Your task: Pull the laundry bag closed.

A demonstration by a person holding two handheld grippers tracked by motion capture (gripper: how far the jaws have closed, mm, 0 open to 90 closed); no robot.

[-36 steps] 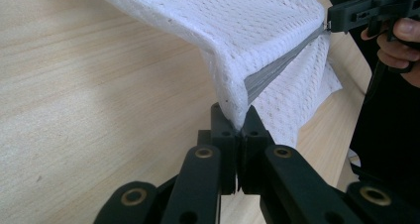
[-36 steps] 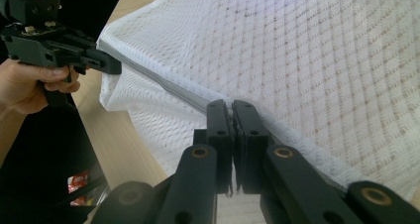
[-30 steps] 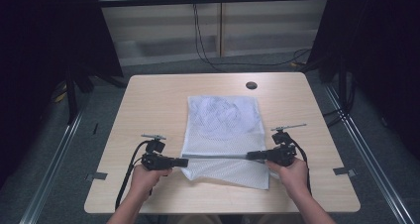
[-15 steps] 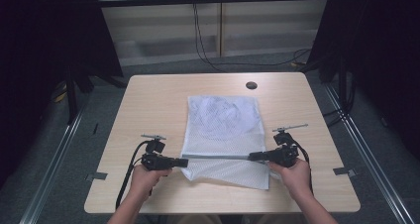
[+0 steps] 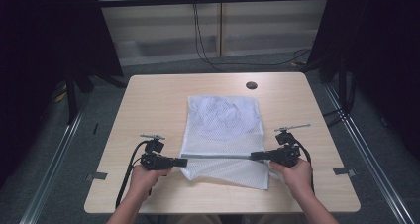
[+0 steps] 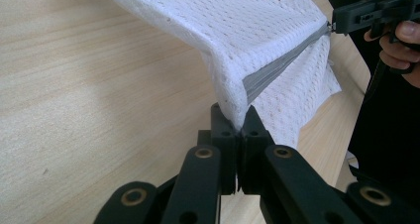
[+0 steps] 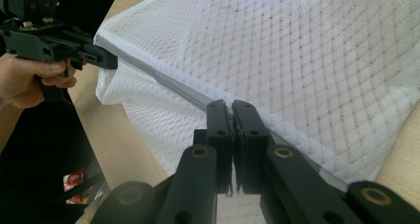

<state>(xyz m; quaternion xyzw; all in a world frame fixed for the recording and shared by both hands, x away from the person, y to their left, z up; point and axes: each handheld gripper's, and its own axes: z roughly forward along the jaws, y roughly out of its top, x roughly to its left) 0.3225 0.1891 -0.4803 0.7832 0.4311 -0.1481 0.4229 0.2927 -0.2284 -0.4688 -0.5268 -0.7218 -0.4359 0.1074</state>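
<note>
Nothing has shifted since the earlier frames. White mesh bag, grey-edged, hangs taut between left gripper and right gripper. Both are clamped on that edge.

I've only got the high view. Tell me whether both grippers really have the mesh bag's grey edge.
Observer: Yes for the left. In the left gripper view, the left gripper has its jaws shut on the mesh bag right where the grey strip ends.
Operator: Now check the right one.
Observer: The right gripper is also shut on the strip, which runs taut across the bag to the other gripper.
Operator: Report whether the held edge is off the table.
Observer: In the left gripper view, the edge is raised and a flap of mesh hangs below the strip toward the table.
</note>
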